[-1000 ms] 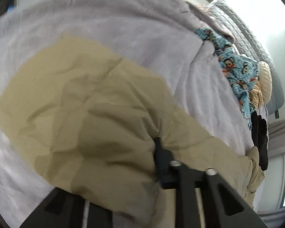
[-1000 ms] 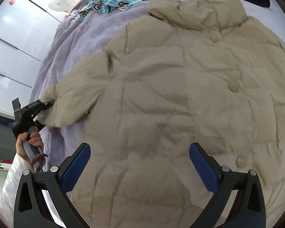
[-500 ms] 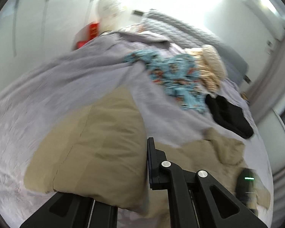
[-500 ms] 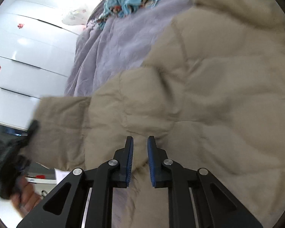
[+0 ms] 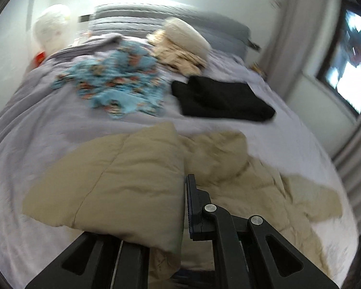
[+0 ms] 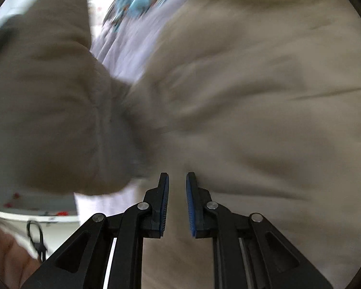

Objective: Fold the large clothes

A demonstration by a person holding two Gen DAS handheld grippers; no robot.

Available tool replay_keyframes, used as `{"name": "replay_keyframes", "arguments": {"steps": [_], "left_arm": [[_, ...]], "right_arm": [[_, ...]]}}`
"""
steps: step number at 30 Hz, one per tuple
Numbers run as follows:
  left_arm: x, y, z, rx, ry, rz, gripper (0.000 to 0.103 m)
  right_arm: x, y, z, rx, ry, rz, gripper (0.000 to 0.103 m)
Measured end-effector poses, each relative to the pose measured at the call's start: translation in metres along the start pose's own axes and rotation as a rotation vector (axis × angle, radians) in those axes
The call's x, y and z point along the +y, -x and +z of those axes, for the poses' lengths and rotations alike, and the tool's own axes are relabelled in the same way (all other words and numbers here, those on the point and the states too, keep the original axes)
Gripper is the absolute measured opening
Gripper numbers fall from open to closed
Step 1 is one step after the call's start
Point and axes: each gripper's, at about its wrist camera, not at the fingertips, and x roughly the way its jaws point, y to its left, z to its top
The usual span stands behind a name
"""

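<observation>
A beige puffer jacket lies on a lilac bed cover. My left gripper is shut on its sleeve, which is lifted and drapes over the left finger, hiding it. In the right wrist view the jacket body fills the picture, with the raised sleeve bunched at the left. My right gripper is pressed into the jacket near the sleeve's root. Its blue pads are nearly together, with beige fabric in the narrow gap. The picture is blurred.
Farther up the bed lie a blue patterned garment, a folded black garment and a cream pile. A window and grey curtain stand at the right. A hand shows at the lower left.
The left gripper swung up and across, carrying the sleeve toward the jacket body. The right gripper's jaws went from wide open to nearly together and sank onto the jacket.
</observation>
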Motion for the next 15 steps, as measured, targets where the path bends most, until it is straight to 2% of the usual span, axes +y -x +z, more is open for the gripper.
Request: {"name": "replay_keyframes", "arguments": {"steps": [4,6,8,9,10,12,15], "left_arm": [[-0.061,-0.066,-0.029,0.121,-0.128,0.052,0.01],[-0.078,-0.092,-0.048,0.177,-0.175,0.094,0.011],[-0.086,-0.109,-0.071,0.219,-0.222,0.122,0.032],[-0.09,-0.112,-0.08,0.232,-0.24,0.12,0.064],[-0.092,-0.115,-0.087,0.232,-0.253,0.127,0.09],[-0.098,-0.109,-0.095,0.213,-0.278,0.146,0.093],[-0.105,-0.092,-0.101,0.23,-0.302,0.101,0.093]], "right_arm": [[-0.061,0.081,-0.005,-0.126,-0.026,-0.173,0.016],[-0.089,0.112,-0.009,-0.17,-0.053,-0.236,0.017],[-0.113,0.131,-0.014,-0.186,-0.086,-0.271,0.017],[-0.123,0.137,-0.016,-0.188,-0.103,-0.272,0.017],[-0.13,0.142,-0.019,-0.188,-0.114,-0.268,0.017],[-0.135,0.146,-0.023,-0.19,-0.12,-0.257,0.017],[-0.137,0.139,-0.024,-0.194,-0.124,-0.249,0.017]]}}
